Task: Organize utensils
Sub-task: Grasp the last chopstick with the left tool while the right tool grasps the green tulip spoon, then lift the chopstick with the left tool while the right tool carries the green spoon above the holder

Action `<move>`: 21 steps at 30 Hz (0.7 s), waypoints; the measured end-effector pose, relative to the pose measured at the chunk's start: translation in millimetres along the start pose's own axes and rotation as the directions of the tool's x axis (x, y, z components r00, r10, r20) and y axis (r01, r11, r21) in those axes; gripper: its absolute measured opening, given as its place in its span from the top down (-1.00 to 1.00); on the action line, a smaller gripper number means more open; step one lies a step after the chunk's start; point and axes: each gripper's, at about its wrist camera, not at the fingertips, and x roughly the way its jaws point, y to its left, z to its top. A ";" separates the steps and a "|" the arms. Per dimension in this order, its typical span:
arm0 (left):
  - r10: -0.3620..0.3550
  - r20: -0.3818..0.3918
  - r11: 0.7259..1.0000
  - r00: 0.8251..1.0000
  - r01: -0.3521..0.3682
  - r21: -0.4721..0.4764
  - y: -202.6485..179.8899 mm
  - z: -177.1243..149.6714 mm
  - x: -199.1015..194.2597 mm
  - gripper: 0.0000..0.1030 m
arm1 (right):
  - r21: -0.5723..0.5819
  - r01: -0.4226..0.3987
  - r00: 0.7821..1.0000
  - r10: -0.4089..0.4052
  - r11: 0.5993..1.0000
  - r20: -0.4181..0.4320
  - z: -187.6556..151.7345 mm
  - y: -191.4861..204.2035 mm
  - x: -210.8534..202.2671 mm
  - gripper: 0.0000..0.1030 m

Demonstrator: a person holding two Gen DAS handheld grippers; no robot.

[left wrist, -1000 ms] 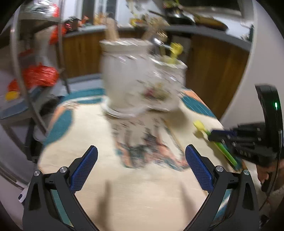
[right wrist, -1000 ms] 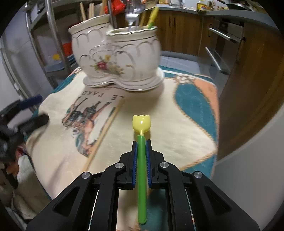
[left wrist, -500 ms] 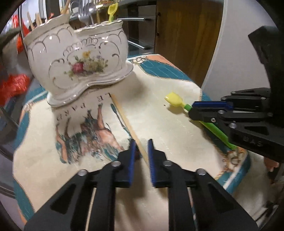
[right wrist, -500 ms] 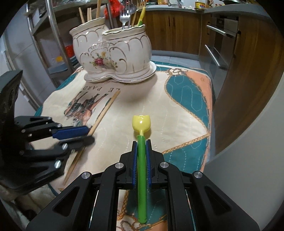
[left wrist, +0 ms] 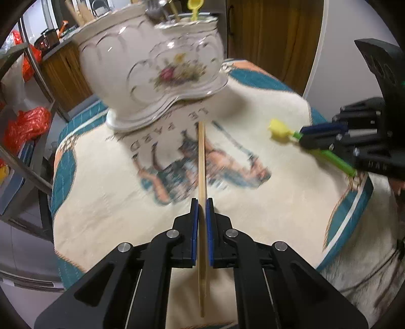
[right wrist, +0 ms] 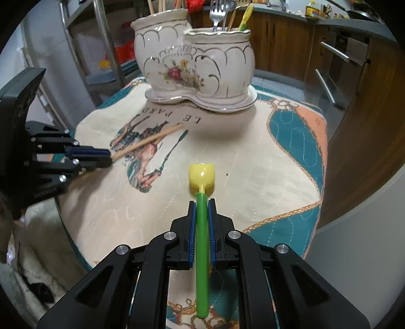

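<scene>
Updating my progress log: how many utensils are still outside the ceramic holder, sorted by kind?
Chopstick pair: 1, clamped in the left gripper
Green-handled tulip spoon: 1, clamped in the right gripper
Total: 2, both held, none lying loose on the cloth.

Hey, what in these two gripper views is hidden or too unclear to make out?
- Ceramic utensil holder: motion-blurred in the left wrist view.
- Chopsticks: left view shows a single strip; count unclear, middle hidden between the left gripper pads.
- Forks in the holder: handles hidden behind its rim, right view.
- Tulip spoon: stem partly hidden by the right gripper.
</scene>
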 end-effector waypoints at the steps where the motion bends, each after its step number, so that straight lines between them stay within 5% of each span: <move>1: -0.010 0.000 1.000 1.000 0.010 -0.011 5.0 -1.1 -1.1 0.89 | -0.006 0.004 1.000 -0.004 1.000 -0.007 0.4 -0.1 0.2 0.80; 15: -0.043 0.003 0.998 0.999 0.043 -0.040 2.1 1.0 5.6 0.64 | -0.052 0.032 0.997 -0.035 0.998 -0.062 -2.0 -2.6 2.9 0.73; 21: -0.031 0.011 0.997 0.999 0.032 -0.069 6.2 4.4 10.3 0.89 | -0.018 0.018 1.000 -0.018 1.000 -0.007 0.6 -4.8 2.5 0.80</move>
